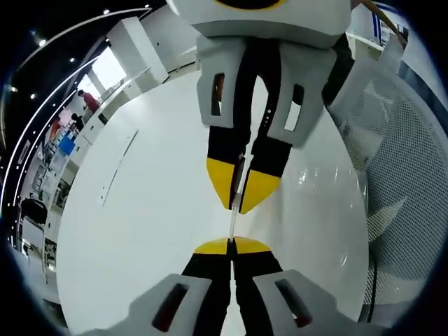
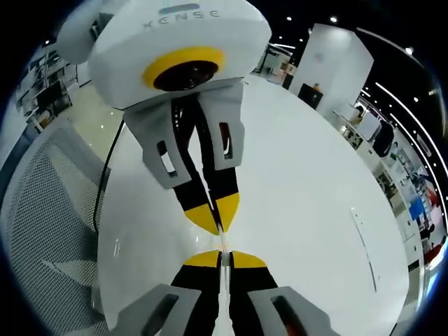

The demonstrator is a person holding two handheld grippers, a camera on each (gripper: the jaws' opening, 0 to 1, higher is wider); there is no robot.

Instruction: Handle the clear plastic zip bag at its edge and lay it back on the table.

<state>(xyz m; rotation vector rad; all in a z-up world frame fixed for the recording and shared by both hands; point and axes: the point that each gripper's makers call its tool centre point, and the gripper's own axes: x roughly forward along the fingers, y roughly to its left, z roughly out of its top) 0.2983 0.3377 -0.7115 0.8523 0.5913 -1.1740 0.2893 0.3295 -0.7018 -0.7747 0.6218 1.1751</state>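
Observation:
The clear plastic zip bag (image 1: 232, 222) is seen edge-on as a thin pale strip stretched between the two grippers above the white table (image 1: 140, 231). In the left gripper view, my left gripper (image 1: 231, 246) rises from the bottom with its yellow tips pressed together on that strip. My right gripper (image 1: 242, 190) comes down from the top, facing it, shut on the strip's other end. In the right gripper view, my right gripper (image 2: 221, 259) is shut at the bottom and the left gripper (image 2: 215, 213) pinches from above. The bag's edge (image 2: 222, 241) barely shows between them. The rest of the bag is too transparent to make out.
A white mesh chair (image 1: 413, 182) (image 2: 42, 210) stands at the table's rim, with a black cable (image 2: 105, 185) hanging beside it. A thin strip (image 1: 119, 168) (image 2: 365, 245) lies flat on the table (image 2: 308, 210). Shelves and people are far off in the room.

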